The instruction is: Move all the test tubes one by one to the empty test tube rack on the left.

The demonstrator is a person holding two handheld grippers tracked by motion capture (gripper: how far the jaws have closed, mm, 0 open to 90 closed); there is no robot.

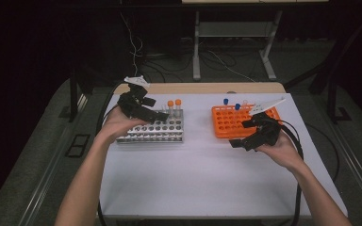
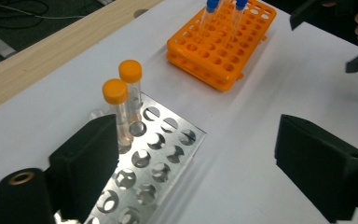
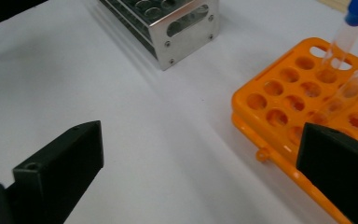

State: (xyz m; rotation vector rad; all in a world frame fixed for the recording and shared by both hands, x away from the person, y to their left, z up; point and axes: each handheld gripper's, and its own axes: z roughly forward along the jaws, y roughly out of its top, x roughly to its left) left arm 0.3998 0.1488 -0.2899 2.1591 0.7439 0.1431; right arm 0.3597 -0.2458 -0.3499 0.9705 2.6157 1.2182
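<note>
Dim room, dark surroundings; the white counter (image 1: pixel 202 174) is evenly lit from above, with soft shadows and slightly blurred close-ups.

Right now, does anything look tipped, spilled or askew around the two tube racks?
Nothing stands out. Orange-capped tubes stand upright in the steel rack; blue-capped tubes sit in the orange plastic rack. No spill shows on the white tabletop.

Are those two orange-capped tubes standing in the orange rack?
No, the two orange-capped tubes stand in the metal rack; the orange rack holds blue-capped tubes.
</note>
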